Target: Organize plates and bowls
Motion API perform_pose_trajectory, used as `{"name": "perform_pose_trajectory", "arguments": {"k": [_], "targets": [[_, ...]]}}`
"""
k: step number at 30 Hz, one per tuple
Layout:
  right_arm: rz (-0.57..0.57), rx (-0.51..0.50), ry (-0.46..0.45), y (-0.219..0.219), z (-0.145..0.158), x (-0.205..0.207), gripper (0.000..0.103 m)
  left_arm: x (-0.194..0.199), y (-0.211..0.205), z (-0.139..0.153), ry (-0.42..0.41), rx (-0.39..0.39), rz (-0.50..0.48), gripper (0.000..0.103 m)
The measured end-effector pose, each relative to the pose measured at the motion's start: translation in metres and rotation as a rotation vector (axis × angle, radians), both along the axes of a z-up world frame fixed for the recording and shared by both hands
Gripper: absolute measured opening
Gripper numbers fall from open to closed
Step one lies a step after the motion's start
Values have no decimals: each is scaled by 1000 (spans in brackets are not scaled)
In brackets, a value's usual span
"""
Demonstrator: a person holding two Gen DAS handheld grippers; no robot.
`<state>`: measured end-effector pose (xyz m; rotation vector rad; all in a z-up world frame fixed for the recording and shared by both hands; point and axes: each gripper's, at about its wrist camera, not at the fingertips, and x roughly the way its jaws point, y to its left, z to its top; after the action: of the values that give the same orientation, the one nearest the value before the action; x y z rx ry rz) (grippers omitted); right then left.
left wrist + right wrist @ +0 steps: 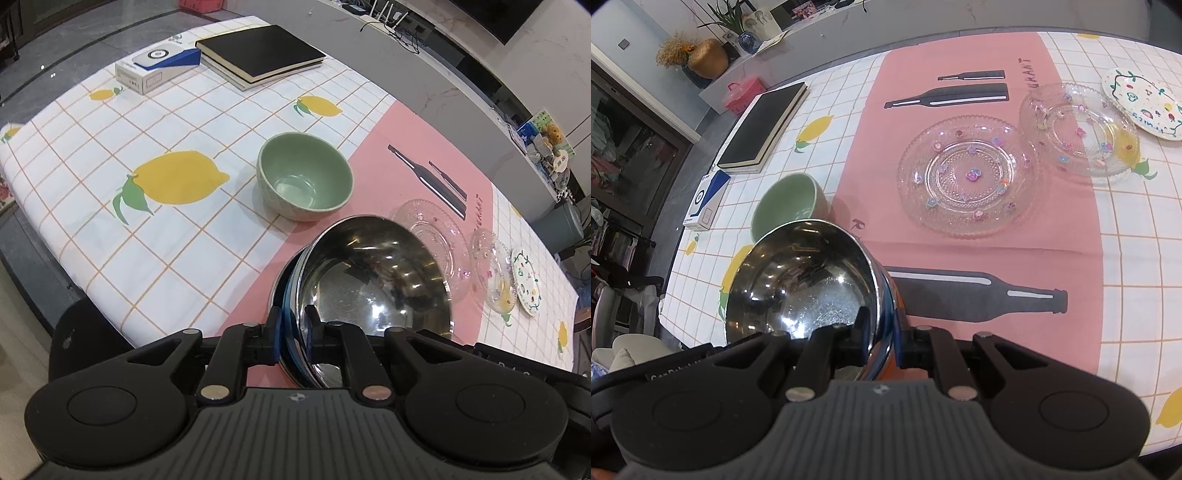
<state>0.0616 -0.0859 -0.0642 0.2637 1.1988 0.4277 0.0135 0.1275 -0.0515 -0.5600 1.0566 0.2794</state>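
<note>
A shiny steel bowl (373, 280) is held off the table by both grippers, each clamping its rim from opposite sides. My left gripper (293, 334) is shut on its near rim. My right gripper (881, 338) is shut on the same steel bowl (801, 280). A green bowl (304, 175) stands upright on the tablecloth just beyond it, and shows in the right wrist view (786, 206). A large clear glass plate (967, 175), a smaller glass plate (1078, 129) and a white painted plate (1145, 103) lie in a row on the table.
A black notebook (258, 51) and a white and blue box (155, 66) lie at the table's far end. The tablecloth (122, 251) has a lemon grid and a pink panel (1052, 236). The table edge (55, 254) drops to the floor on the left.
</note>
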Motion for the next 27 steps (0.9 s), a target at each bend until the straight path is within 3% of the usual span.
{"name": "perform_pose_trajectory", "arguments": {"k": [9,11,15,27], "targets": [[6,6,-12,0,2,-1,15,-2,3,2,-15,2,-1,16],[8,-2,-36,0,6,-2,25,-2,3,4,-24,3,-2,16],[20,-19,-96,0,17,-3,28,-3,6,8,-46,-9,-1,18],[56,-22,-214,3,41,2,41,1,10,43,-228,88,-89,29]]}}
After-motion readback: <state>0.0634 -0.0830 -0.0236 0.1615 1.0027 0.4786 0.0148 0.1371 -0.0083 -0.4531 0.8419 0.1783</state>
